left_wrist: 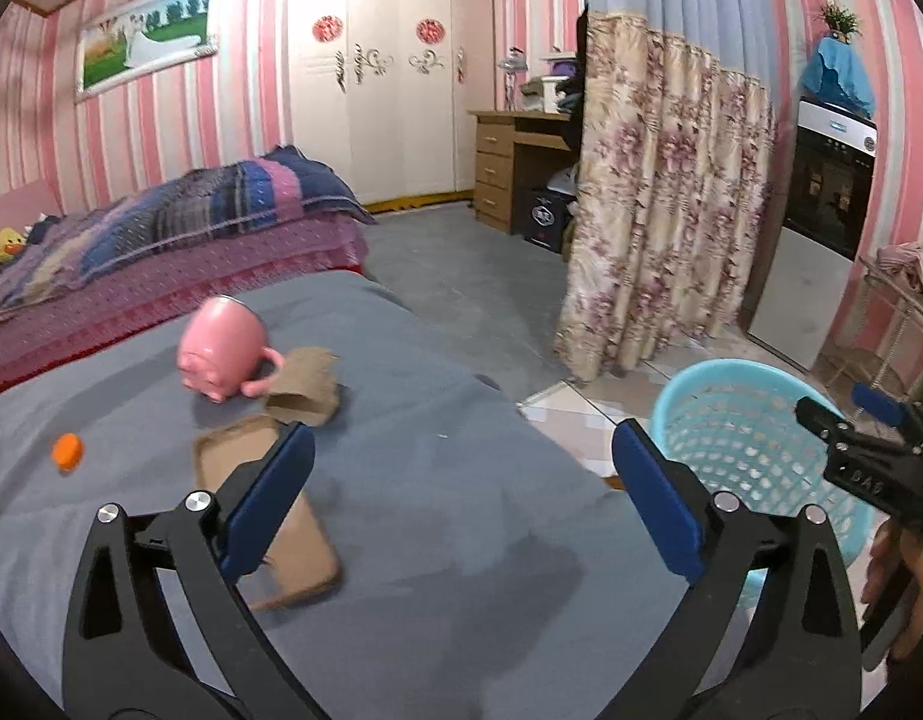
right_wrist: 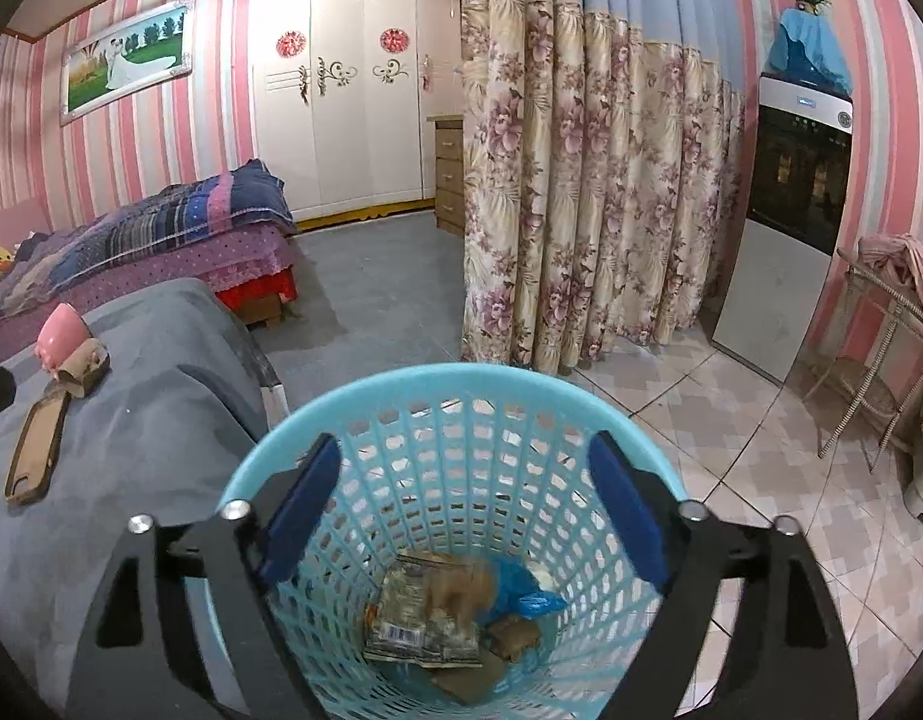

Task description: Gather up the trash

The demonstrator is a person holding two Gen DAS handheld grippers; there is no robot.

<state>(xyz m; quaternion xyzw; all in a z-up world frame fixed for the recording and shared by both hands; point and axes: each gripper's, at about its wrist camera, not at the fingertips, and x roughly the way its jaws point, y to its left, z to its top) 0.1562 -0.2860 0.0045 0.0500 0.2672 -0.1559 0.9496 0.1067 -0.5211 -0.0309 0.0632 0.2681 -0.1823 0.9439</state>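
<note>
Looking from the left wrist, the left gripper [left_wrist: 461, 468] hangs with fingers wide apart and empty over the grey table [left_wrist: 437, 480], left of the blue basket [left_wrist: 755, 450]; a crumpled cardboard piece [left_wrist: 302, 387] lies farther left, likely next to fetch. From the right wrist, the right gripper [right_wrist: 461, 498] stands spread and empty above the basket, with dropped trash [right_wrist: 443, 618] lying inside.

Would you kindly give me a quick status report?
Both grippers open, empty. Right above light-blue plastic mesh basket; trash inside. Crumpled brown paper left on grey bed.
</note>
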